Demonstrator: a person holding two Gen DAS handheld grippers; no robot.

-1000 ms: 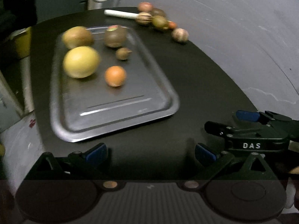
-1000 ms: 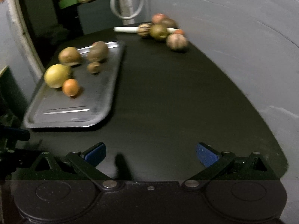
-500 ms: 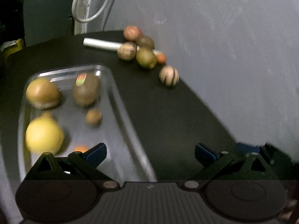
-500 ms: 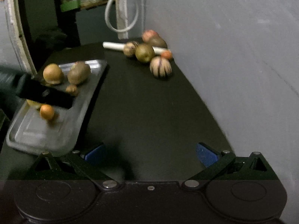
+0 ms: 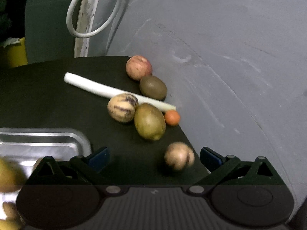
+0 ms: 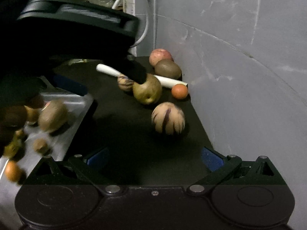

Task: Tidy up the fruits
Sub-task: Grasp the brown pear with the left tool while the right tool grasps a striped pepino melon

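The dark table (image 5: 48, 99) is carrying everything, its far edge running along a grey wall (image 5: 230, 57). At its left edge a metal tray (image 6: 76, 111) is lying, with several blurred fruits sitting in it: a brown kiwi (image 6: 52, 117), a small brown fruit (image 6: 40, 145) and a small orange (image 6: 11, 171) nearer the tray's near end.

The left gripper (image 5: 154, 156) is hanging over the table with its jaws standing wide apart and nothing between them; a blurred striped fruit (image 5: 179, 158) is lying just ahead of its right finger, near the table's right edge. The right gripper (image 6: 154, 156) is likewise spread wide and holding nothing, pointing toward the far right corner.

In that corner the loose fruits are crowding together. A white stick (image 5: 115, 90) is lying slantwise across them. A greenish-brown lemon-shaped fruit (image 5: 149, 121) is sitting touching a striped round fruit (image 5: 122, 107) on its left, with a small orange fruit (image 5: 172, 117) just beside it by the wall. Behind the stick a brown kiwi-like fruit (image 5: 153, 87) is resting against a reddish peach (image 5: 138, 67) at the far edge.
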